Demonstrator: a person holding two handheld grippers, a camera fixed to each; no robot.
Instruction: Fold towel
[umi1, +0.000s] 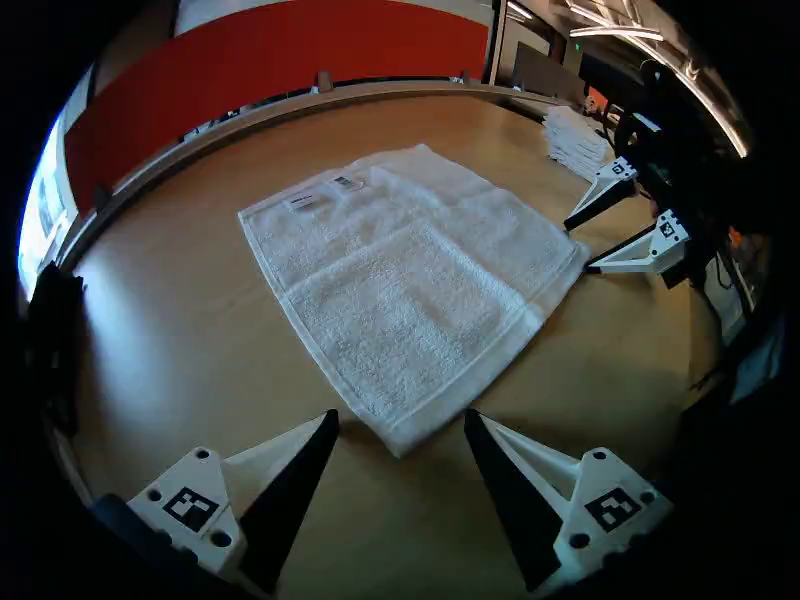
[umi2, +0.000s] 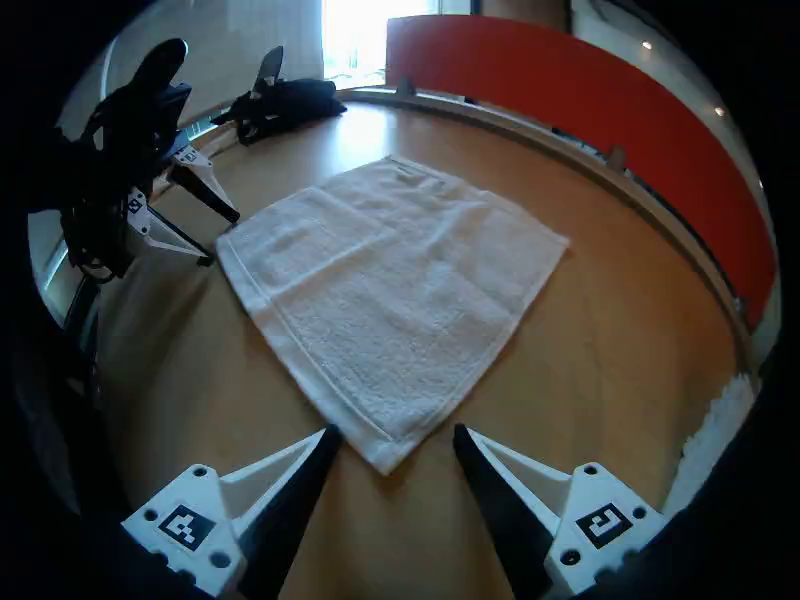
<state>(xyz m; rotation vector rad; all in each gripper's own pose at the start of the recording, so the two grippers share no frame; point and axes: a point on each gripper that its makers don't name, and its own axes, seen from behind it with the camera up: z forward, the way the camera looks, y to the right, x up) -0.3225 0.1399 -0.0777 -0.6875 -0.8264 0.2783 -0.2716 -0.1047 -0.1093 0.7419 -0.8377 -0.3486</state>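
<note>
On the wooden table (umi1: 180, 330), a white towel (umi1: 410, 270) lay flat and spread out, with one corner pointing toward each gripper. In the left gripper view, the left gripper (umi1: 400, 414) was low over the table with its two fingers apart, and the near corner of the towel lay between the fingertips, not pinched by them. In the right gripper view, the right gripper (umi2: 395, 430) was in the same posture at the neighbouring corner: fingers spread, the towel corner between them, no grip on the cloth. Each gripper was also seen from the other one's camera, beside a side corner of the towel, with fingers apart. The towel seemed to be doubled already, since a second edge ran inside its border, but this was hard to confirm. Far right on the table was a stack of white cloths (umi1: 575, 140). A red panel (umi1: 300, 60) stood behind the far edge of the table, and a black object (umi2: 290, 100) rested near it.
</note>
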